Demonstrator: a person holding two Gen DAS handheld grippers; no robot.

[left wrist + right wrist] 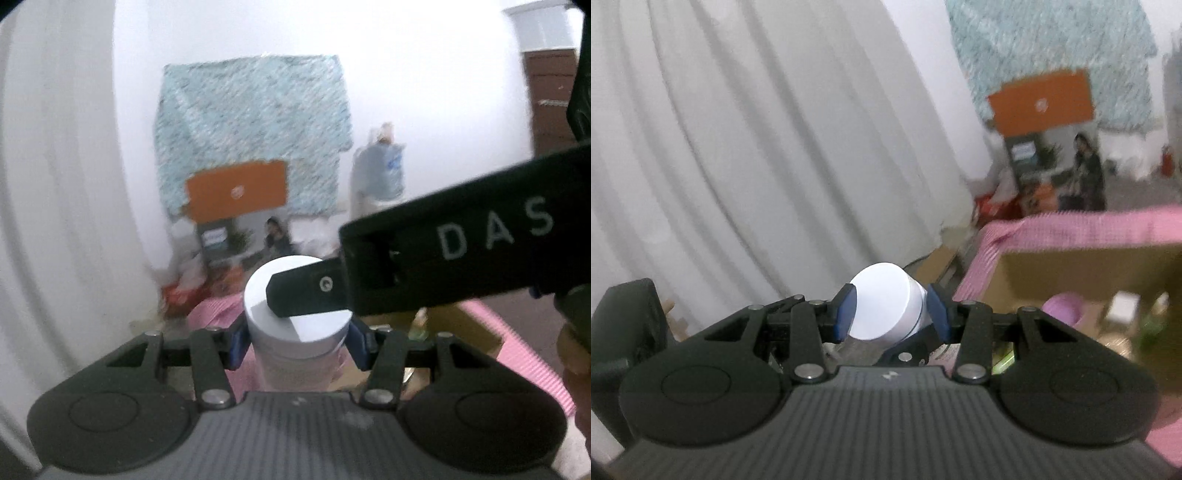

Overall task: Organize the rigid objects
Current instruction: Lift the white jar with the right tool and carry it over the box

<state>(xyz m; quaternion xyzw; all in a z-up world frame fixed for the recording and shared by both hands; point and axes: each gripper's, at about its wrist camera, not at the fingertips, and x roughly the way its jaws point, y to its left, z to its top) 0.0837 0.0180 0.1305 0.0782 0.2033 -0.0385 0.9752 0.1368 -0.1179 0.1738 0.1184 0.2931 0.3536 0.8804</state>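
A jar with a flat white lid (258, 295) and a pale body (299, 362) stands upright between the blue pads (238, 341) of my left gripper (297, 341), which is shut on the body just under the lid. From the right, my right gripper reaches in, and one black finger (306, 291) lies across the lid; its other finger is hidden. In the right wrist view the same lid (882, 306) looks tilted, and my right gripper (892, 314) is shut on its rim. The picture is blurred.
An open cardboard box (1071, 266) edged with pink checked cloth (1071, 225) sits low on the right, holding a purple thing (1062, 308), a small white box (1123, 310) and a green bottle (1152, 325). A white curtain (738, 147) hangs on the left. Clutter lies along the far wall.
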